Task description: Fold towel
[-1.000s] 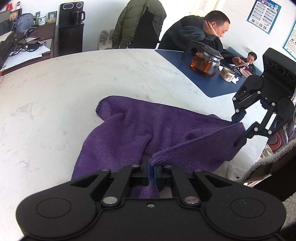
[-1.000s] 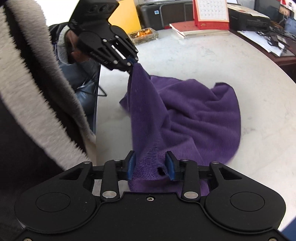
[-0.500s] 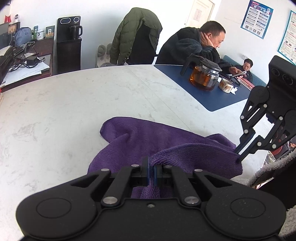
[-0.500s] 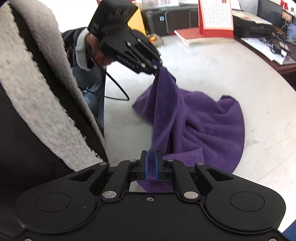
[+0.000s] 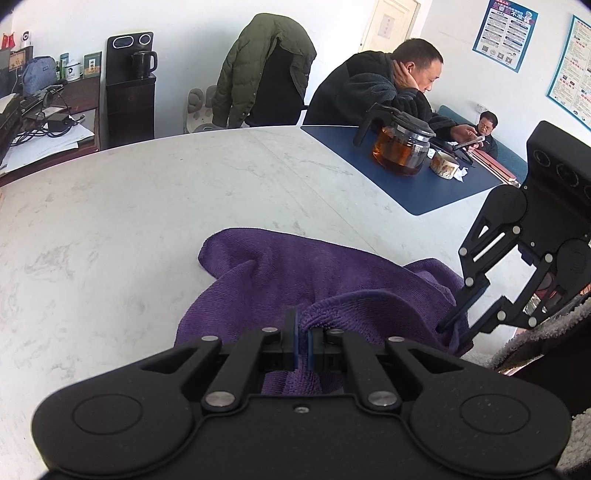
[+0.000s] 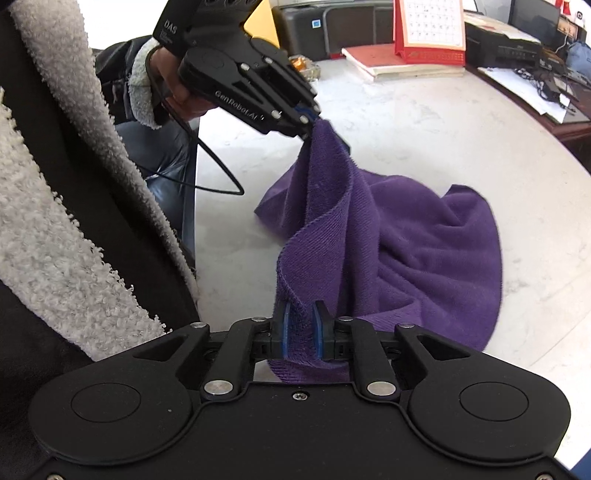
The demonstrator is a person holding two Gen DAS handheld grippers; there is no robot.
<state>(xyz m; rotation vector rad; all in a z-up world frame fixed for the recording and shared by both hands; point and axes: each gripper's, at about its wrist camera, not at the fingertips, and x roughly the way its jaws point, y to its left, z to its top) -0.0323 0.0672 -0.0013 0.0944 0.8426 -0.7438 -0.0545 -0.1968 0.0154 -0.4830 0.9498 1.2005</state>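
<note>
A purple towel (image 5: 295,273) lies crumpled on the white marble table (image 5: 147,206), with its near edge lifted. My left gripper (image 5: 302,338) is shut on one corner of the towel. My right gripper (image 6: 301,325) is shut on another corner of the towel (image 6: 406,251). The two grippers are close together near the table's edge, and the towel's edge sags between them. The right gripper also shows in the left wrist view (image 5: 456,323), and the left gripper shows in the right wrist view (image 6: 314,123).
A blue mat (image 5: 399,181) at the far right holds a glass teapot (image 5: 400,149) and a cup (image 5: 445,166). A man (image 5: 384,88) sits behind it. A red calendar (image 6: 430,33) and books stand across the table. My fleece sleeve (image 6: 74,221) is at the left.
Both grippers have risen and moved closer together, lifting the towel's near edge into a slack fold. The right gripper closed on the corner during the last second.
</note>
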